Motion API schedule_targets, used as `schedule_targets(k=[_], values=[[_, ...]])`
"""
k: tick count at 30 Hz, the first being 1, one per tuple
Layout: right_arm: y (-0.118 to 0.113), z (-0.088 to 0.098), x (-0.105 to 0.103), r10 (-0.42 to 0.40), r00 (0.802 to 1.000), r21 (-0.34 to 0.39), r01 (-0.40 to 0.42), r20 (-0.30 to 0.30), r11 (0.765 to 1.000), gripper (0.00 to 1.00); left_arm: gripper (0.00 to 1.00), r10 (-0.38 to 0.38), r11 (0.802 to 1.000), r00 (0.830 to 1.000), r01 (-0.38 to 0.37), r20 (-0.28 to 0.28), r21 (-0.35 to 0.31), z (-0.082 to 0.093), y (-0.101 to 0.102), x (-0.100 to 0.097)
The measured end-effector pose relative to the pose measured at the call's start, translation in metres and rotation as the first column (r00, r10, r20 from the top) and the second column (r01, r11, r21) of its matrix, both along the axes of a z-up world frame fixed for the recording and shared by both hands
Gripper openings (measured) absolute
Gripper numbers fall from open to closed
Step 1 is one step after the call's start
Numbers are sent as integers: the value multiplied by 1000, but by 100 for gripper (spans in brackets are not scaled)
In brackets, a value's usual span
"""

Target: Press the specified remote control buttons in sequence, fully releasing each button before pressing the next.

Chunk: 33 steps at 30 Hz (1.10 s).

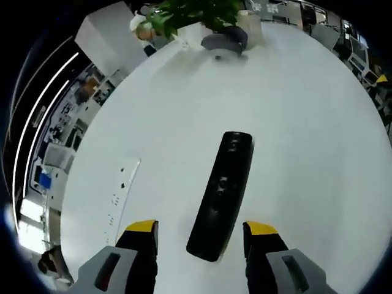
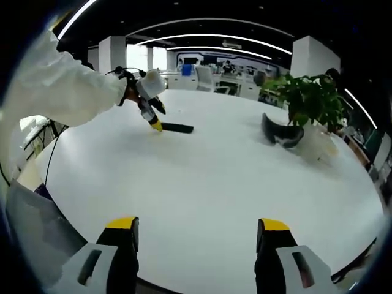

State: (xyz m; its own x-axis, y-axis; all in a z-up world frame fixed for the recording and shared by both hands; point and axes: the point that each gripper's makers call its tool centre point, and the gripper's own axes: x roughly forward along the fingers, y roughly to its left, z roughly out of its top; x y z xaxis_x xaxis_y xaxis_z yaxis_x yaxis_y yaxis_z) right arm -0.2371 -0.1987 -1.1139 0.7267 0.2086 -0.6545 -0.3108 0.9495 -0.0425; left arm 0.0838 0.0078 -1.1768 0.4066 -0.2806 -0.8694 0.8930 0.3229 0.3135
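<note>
Spread left gripper straddles the near end of the black remote, which runs toward 12 o'clock on the white table. Right gripper also spread, well apart from it; no button looks pressed yet, so the sequence seems ahead

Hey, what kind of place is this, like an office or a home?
Probably an open-plan office: a large white round table, rows of desks and chairs behind it, long ceiling light strips, and a potted plant.

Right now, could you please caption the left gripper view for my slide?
Open left tongs poised over the near end of a black remote lying on a white table.
</note>
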Motion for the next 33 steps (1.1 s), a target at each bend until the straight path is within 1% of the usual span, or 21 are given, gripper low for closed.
schedule_targets(k=[2, 6, 10, 12, 13, 14, 15, 16, 18, 21, 22, 23, 25, 26, 27, 28, 29, 33], values=[[0, 0, 0, 2, 1000, 1, -2, 0, 1000, 78, 58, -14, 1000, 1000, 14, -13, 14, 0, -1, 1], [2, -1, -1, 11, 1000, -9, -11, -7, 1000, 78, 58, -25, 999, 997, 28, -74, 34, -2, -2, 2], [2, -1, 0, 8, 1000, -7, -8, -5, 1000, 78, 59, -84, 993, 992, 92, -99, 73, -4, -5, 2], [2, -1, 0, 6, 1000, -8, -6, -8, 1000, 78, 56, -108, 988, 986, 120, -124, 97, -5, -7, -1], [2, -1, 0, 6, 1000, -7, -6, -7, 1000, 78, 53, -135, 983, 980, 151, -146, 104, -6, -8, -5], [2, -1, 0, 7, 1000, -7, -7, -7, 1000, 77, 49, -155, 979, 973, 175, -173, 104, -7, -9, -9], [3, -2, 0, 9, 1000, -9, -9, -9, 1000, 77, 46, -156, 978, 969, 178, -189, 107, -8, -10, -10], [3, -2, 0, 11, 1000, -11, -11, -11, 1000, 77, 46, -154, 978, 971, 175, -182, 109, -8, -10, -7], [3, -2, 0, 12, 1000, -15, -12, -9, 1000, 77, 49, -146, 980, 970, 168, -194, 103, -8, -8, -4], [2, -2, 0, 9, 1000, -14, -9, -11, 1000, 77, 51, -104, 991, 963, 120, -250, 53, -11, -5, -3], [2, -1, 0, 8, 1000, -14, -8, -11, 1000, 77, 52, -100, 993, 959, 113, -265, 34, -12, -4, -2], [3, -1, 0, 8, 1000, -14, -8, -10, 1000, 77, 52, -109, 992, 958, 120, -266, 26, -12, -3, 0], [3, -2, 0, 11, 1000, -15, -11, -12, 1000, 77, 49, -124, 991, 949, 131, -291, 5, -13, -4, -3], [3, -2, 0, 12, 1000, -18, -12, -14, 1000, 77, 45, -125, 991, 939, 130, -321, -7, -14, -5, -8], [3, -2, 0, 12, 1000, -19, -13, -15, 1000, 77, 43, -144, 989, 933, 149, -330, -12, -15, -7, -11], [3, -2, 0, 13, 1000, -19, -13, -14, 1000, 77, 42, -172, 984, 935, 177, -311, -12, -14, -8, -10], [3, -2, 0, 13, 1000, -19, -13, -14, 1000, 77, 40, -177, 983, 931, 183, -320, -12, -15, -9, -14], [3, -2, -1, 14, 1000, -24, -14, -19, 1000, 76, 39, -170, 984, 932, 175, -320, -14, -15, -9, -13]])
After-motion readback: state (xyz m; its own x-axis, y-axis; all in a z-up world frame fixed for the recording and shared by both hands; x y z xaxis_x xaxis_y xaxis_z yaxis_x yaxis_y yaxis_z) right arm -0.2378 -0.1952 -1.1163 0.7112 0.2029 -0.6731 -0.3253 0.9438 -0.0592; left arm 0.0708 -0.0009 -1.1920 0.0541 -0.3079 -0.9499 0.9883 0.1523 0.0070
